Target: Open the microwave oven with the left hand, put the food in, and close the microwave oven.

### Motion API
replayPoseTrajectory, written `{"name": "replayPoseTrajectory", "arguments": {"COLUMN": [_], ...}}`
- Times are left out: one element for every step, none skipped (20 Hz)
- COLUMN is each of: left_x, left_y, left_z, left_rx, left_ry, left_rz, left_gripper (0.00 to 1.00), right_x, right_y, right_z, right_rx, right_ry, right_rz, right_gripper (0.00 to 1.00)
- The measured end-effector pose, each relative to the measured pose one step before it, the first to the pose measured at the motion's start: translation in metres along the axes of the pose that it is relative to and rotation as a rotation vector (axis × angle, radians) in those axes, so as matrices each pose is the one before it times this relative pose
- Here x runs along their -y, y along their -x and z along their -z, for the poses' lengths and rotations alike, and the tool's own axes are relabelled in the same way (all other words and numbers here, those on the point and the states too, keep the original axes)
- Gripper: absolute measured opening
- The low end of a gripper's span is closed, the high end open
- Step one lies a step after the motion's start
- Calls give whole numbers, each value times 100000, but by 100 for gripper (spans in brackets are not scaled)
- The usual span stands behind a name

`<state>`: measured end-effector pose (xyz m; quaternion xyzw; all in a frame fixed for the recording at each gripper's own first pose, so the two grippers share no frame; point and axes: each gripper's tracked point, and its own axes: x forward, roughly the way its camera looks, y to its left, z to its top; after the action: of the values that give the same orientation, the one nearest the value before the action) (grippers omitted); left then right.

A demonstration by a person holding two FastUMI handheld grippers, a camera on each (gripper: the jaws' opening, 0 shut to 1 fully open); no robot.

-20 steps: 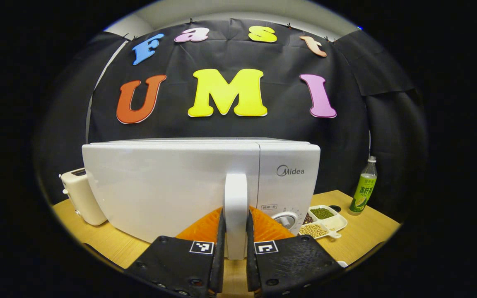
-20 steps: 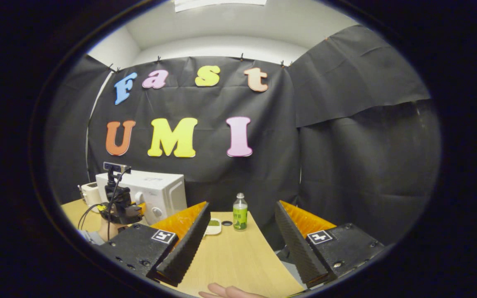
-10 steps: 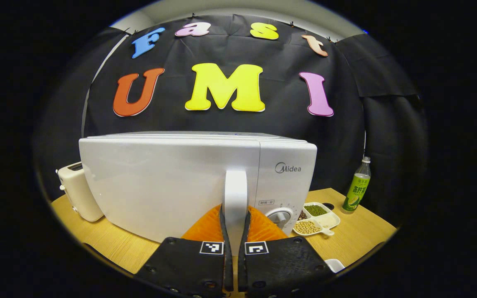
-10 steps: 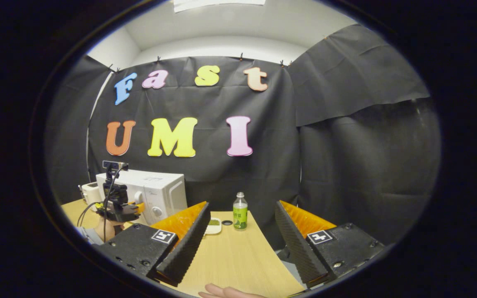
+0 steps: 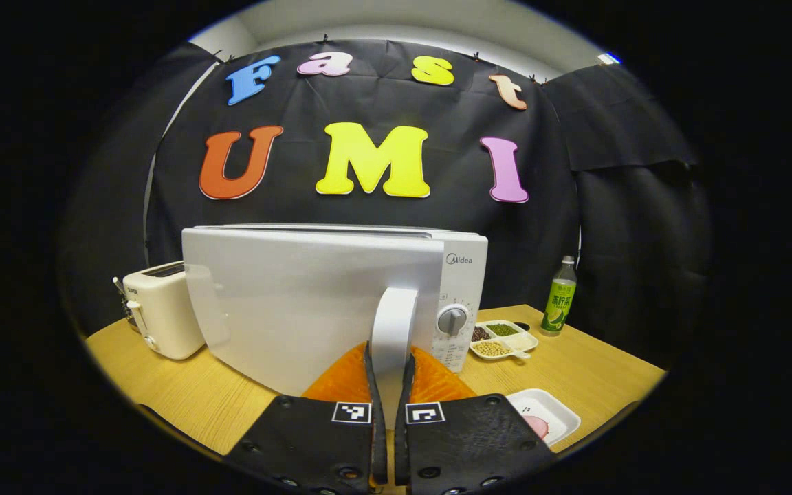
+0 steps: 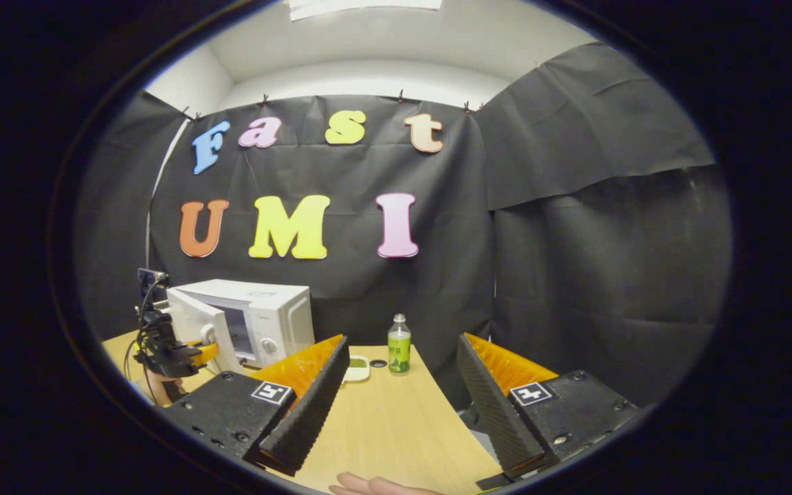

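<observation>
Step in hand: the microwave (image 5: 341, 295) door (image 5: 300, 302) is being swung open; it stands partly ajar.
Left gripper (image 5: 389, 419): clenched on the door handle (image 5: 392, 330), lower centre of the left gripper view.
Right gripper (image 6: 403, 405): released, fingers spread wide above the table (image 6: 382, 426), grasping nothing.
Food: judged to be the white tray (image 5: 544, 416) at lower right of the left gripper view, on the table, outside the microwave.
Next move: the door is likely to need pulling wider before the tray can be lifted.
View difference: the right gripper view shows the open gap and dark cavity at mid left; the left gripper view shows the dial (image 5: 452, 321) and bean dish (image 5: 502, 338).
</observation>
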<state>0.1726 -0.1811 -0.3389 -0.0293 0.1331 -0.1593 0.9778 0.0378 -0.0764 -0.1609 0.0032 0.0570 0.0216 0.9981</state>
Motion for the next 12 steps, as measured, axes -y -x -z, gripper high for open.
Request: {"name": "replayPoseTrajectory", "arguments": {"left_x": [-478, -480, -522, -572, -537, -678, -681, -780, -969, -1111, -1517, -1785], "left_y": [974, 861, 901, 1020, 977, 870, 825, 989, 1061, 1068, 1231, 1355], "left_z": [-61, 217, 110, 126, 71, 120, 87, 119, 158, 29, 200, 107], "left_rx": [556, -308, -128, -141, -399, -143, -421, -143, 240, 581, 9, -559], "left_ry": [-566, -772, -95, 312, 621, 190, -526, -265, -220, -374, 967, 374], "left_rz": [-476, -205, 75, 221, 95, -205, -319, -539, -596, -776, -2196, -4439], "left_gripper": [4, 4, 4, 4, 4, 4, 4, 4, 4, 4, 4, 4], "right_x": [-175, -18, -100, -430, -482, -157, -76, -253, -310, -310, -389, -470], "right_y": [557, 567, 550, 639, 590, 378, 291, 230, 240, 196, 41, 8], "right_z": [-89, 31, 118, -196, -199, -221, -30, -152, -31, -84, 127, 102], "right_rx": [-167, -944, -1078, -471, -69, 216, 259, 430, 450, 234, 151, -277], "right_ry": [25, -124, -416, -573, -477, -82, 355, 527, 489, 420, 240, 270], "right_rz": [-59, 602, 126, -984, -1006, -282, -63, -258, -358, -435, -630, -691], "right_gripper": [96, 100, 100, 100, 96, 96, 96, 96, 96, 100, 100, 96]}}
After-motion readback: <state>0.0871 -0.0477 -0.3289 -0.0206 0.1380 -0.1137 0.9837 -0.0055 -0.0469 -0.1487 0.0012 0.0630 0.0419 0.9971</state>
